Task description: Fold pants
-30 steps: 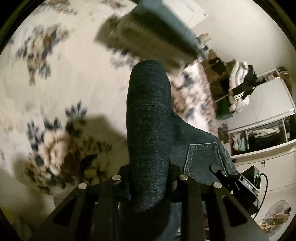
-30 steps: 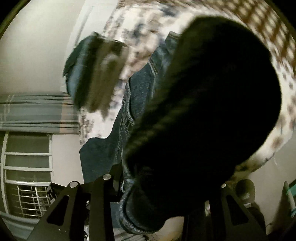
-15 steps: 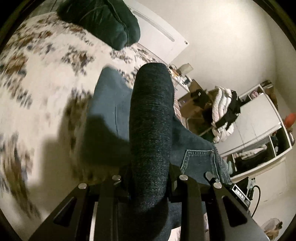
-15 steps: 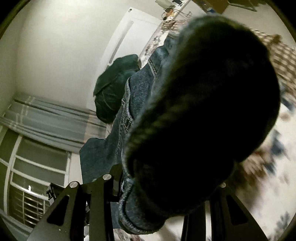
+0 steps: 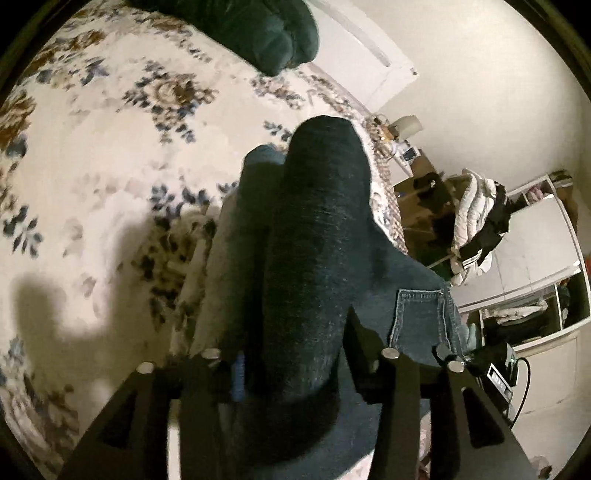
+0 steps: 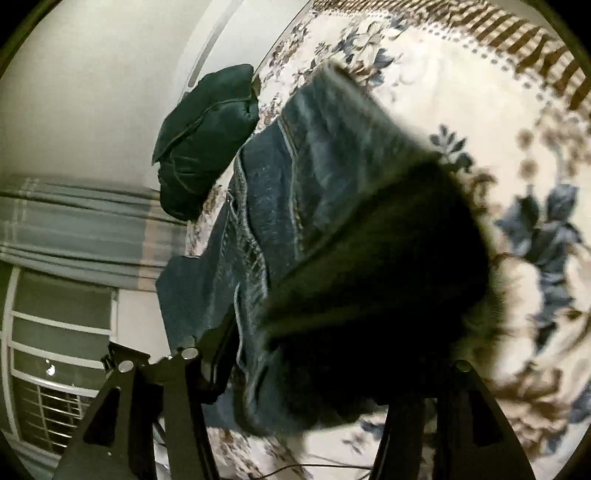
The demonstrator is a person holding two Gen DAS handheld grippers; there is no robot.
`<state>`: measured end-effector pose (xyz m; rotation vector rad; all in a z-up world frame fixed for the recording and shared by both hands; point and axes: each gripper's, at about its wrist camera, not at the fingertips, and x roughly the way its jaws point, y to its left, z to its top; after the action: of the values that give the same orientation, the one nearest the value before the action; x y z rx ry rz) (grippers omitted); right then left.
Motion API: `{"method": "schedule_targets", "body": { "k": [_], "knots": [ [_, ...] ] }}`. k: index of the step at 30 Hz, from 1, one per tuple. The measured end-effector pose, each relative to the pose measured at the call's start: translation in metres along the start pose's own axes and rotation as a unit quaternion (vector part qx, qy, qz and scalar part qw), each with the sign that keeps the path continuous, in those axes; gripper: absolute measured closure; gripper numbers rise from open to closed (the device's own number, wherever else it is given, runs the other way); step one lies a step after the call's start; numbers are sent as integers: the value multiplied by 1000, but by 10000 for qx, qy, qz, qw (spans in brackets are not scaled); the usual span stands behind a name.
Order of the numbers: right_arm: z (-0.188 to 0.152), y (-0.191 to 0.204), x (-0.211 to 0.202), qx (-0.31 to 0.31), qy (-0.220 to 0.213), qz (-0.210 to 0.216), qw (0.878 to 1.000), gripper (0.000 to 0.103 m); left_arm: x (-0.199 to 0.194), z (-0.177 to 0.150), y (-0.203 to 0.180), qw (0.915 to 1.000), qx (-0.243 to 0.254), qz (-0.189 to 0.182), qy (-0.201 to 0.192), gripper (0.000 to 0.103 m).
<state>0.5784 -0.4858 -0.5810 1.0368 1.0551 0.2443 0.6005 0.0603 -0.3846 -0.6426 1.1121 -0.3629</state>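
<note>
The left gripper (image 5: 295, 354) and right gripper (image 6: 317, 373), jaws opening around denim folds, are held above the floral bedspread (image 5: 110, 155) so the pants (image 6: 280, 206) are laid folded toward its pillow-end edge.

Floral bedspread (image 5: 110, 155) fills most of frame, dark green pillow (image 5: 258, 33) at headboard edge. White walls (image 5: 480, 92). Open wardrobe (image 5: 535, 266) with clothes. Grey curtain (image 6: 74, 225) above barred window (image 6: 48, 369).

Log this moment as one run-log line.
task: fold pants | left gripper: opening, jeans between jaws | right gripper: opening, jeans between jaws | surface: floral bedspread
</note>
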Motion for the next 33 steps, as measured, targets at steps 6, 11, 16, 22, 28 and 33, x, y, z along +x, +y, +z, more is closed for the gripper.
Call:
{"method": "schedule_targets", "body": {
  "k": [6, 11, 16, 22, 28, 33],
  "knots": [
    [-30, -13, -33, -61, -146, -664, 9977, 41, -27, -9, -15, 9978, 234, 514, -344, 48],
    [-39, 18, -38, -393, -385, -1507, 9870, 36, -12, -9, -20, 9864, 814, 1385, -344, 31],
    [-64, 61, -58, -1124, -518, -2468, 9611, 17, -31, -20, -51, 9719, 1147, 2026, -359, 32],
    [-102, 114, -91, -2081, -907, -3518, 9081, 0, -58, -59, -95, 9549, 1530, 2488, -539, 7],
    [-148, 162, -148, -2505, -1225, -3668, 8875, 0, -93, -100, -134, 9483, 1737, 2581, -628, 2],
    [-184, 193, -211, -2661, -1398, -3531, 8860, 0, -141, -137, -178, 9452, 1926, 2509, -811, 2]
  ]
}}
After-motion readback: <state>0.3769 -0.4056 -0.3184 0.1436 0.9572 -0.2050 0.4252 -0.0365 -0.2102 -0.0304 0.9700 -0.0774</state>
